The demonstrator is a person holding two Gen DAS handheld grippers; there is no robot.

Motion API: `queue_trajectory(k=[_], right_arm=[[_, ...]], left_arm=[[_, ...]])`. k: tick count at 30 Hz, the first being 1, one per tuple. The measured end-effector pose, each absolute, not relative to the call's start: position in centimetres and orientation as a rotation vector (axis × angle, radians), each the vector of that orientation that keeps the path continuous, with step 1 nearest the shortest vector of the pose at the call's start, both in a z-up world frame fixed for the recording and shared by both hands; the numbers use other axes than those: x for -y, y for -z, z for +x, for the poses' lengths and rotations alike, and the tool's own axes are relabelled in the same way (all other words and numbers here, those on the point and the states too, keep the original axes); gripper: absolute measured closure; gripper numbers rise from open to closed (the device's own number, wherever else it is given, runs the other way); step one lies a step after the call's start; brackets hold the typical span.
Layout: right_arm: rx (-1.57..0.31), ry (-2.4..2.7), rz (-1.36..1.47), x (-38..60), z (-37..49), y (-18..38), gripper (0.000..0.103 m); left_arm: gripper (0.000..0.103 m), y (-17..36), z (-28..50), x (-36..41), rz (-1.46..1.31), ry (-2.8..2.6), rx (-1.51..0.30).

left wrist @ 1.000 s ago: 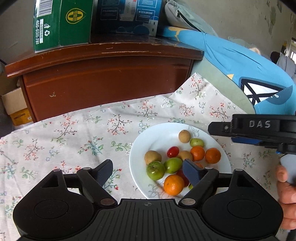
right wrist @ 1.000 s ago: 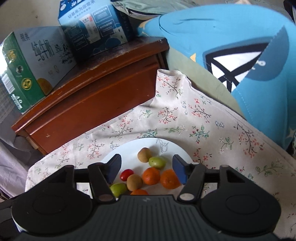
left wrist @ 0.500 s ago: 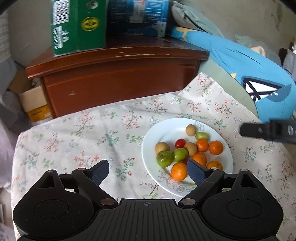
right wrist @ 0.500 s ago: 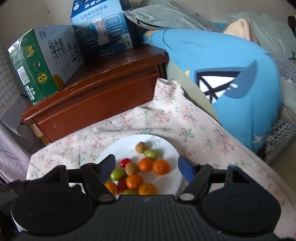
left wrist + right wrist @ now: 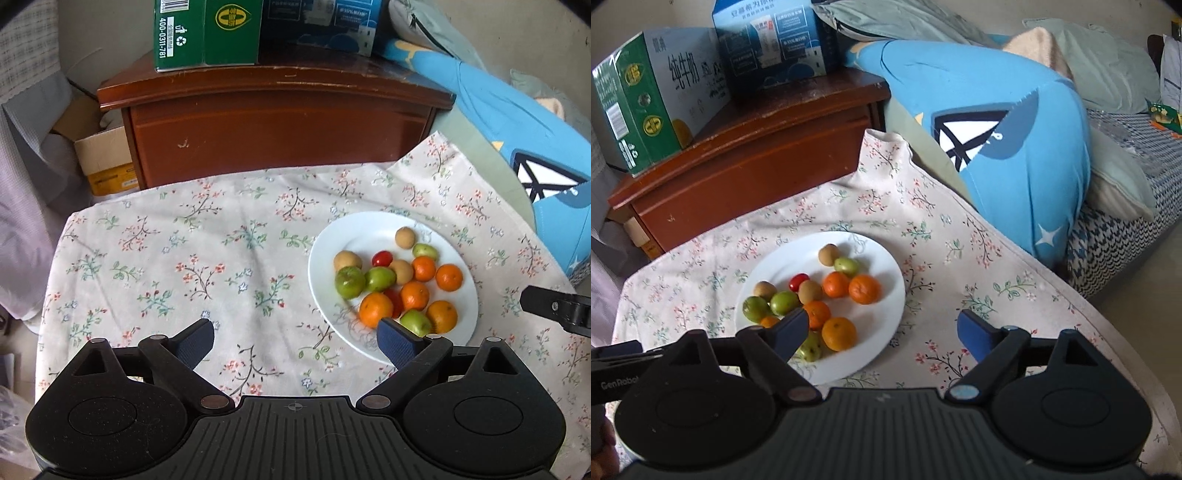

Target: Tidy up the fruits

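Note:
A white plate [image 5: 461, 317] [image 5: 882, 317] sits on a floral cloth and carries several oranges [image 5: 448, 277] [image 5: 864, 289], green fruits [image 5: 349, 282] [image 5: 755, 308], brown fruits [image 5: 405, 237] [image 5: 829, 254] and a cherry tomato [image 5: 381, 258] [image 5: 798, 281]. My left gripper [image 5: 297, 341] hovers over the cloth just left of the plate, its jaws opening with nothing between them. My right gripper [image 5: 884, 338] hangs above the plate's near right edge, jaws also opening and empty; its left finger hides part of a green fruit.
The floral cloth [image 5: 184, 266] covers a small table. Behind it stands a brown wooden cabinet [image 5: 273, 122] bearing a green carton [image 5: 207, 33] and a blue carton [image 5: 772, 40]. A blue shark cushion [image 5: 1004, 122] lies on a bed to the right. A cardboard box [image 5: 105, 158] sits at far left.
Both grippers have drawn back and up from the plate, so the fruit looks smaller. Both sets of jaws have spread wider, the right more so. The right gripper has slid toward the left view's edge.

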State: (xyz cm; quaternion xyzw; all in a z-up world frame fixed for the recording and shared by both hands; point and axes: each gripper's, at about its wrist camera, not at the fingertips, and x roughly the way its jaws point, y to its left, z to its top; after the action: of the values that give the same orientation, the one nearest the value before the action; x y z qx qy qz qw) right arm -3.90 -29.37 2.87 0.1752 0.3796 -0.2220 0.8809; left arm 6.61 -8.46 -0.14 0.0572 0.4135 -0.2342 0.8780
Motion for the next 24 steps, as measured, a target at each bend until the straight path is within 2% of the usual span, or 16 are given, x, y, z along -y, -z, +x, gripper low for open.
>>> queue_trajectory(k=[7,24], right_arm=[[-0.837,0.474,0.333,28.8,-2.8,-1.7,0.01],[-0.938,0.473,0.346,27.8,-1.2,0.8,0.01]], left_arm=[[0.007,0.7,6.4,9.4,0.159,0.468,-0.87],[0.007,1.7,7.1,10.2,0.185,0.402,-0.921]])
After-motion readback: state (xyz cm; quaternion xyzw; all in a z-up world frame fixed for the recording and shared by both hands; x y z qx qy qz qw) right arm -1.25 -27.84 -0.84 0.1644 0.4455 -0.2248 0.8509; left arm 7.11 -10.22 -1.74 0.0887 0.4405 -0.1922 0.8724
